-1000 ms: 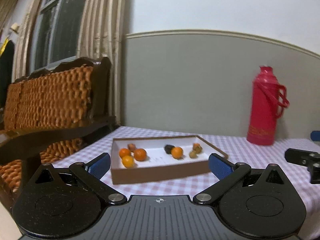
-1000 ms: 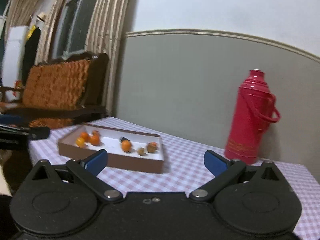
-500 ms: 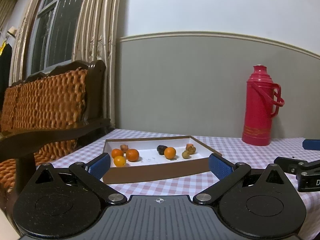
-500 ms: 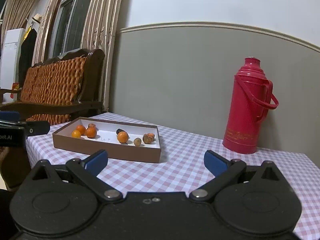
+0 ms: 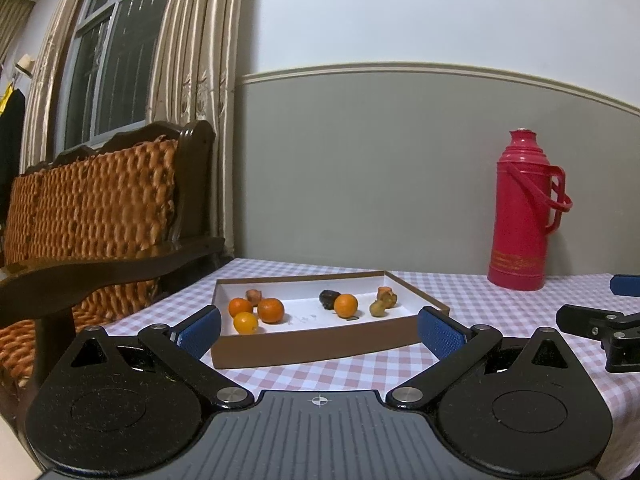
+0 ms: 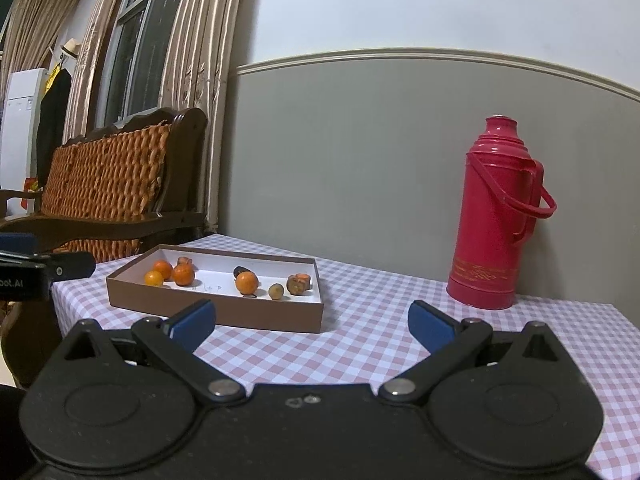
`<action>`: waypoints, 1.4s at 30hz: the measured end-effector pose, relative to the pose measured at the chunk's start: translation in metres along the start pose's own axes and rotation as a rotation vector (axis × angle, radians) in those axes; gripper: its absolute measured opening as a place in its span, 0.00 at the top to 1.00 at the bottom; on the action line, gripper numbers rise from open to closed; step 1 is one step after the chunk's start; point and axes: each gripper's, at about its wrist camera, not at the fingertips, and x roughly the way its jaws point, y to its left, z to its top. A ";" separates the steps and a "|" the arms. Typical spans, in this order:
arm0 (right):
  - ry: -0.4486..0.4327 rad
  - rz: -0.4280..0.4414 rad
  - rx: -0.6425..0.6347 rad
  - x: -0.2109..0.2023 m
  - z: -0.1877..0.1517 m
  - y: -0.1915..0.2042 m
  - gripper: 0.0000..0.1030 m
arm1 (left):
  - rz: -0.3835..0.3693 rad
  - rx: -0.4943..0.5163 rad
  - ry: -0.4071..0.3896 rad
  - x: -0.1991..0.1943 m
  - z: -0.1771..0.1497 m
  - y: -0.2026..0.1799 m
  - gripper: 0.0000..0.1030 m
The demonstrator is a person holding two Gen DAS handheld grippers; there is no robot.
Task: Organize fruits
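I hold two grippers low over a checked tablecloth [image 5: 500, 300]. My left gripper [image 5: 319, 330] is spread wide and empty; my right gripper [image 6: 311, 326] likewise. The fruits sit in a shallow brown box [image 5: 320, 346] straight ahead of the left gripper, just beyond its fingertips, its long side running across my view. From the right gripper the box [image 6: 216, 312] lies ahead and leftward, so the left looks nearer. A dark fruit [image 5: 329, 299] may be a date.
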 end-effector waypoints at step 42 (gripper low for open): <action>-0.011 -0.006 0.022 -0.002 0.002 0.000 0.06 | 0.015 0.007 -0.014 -0.003 0.001 -0.005 0.00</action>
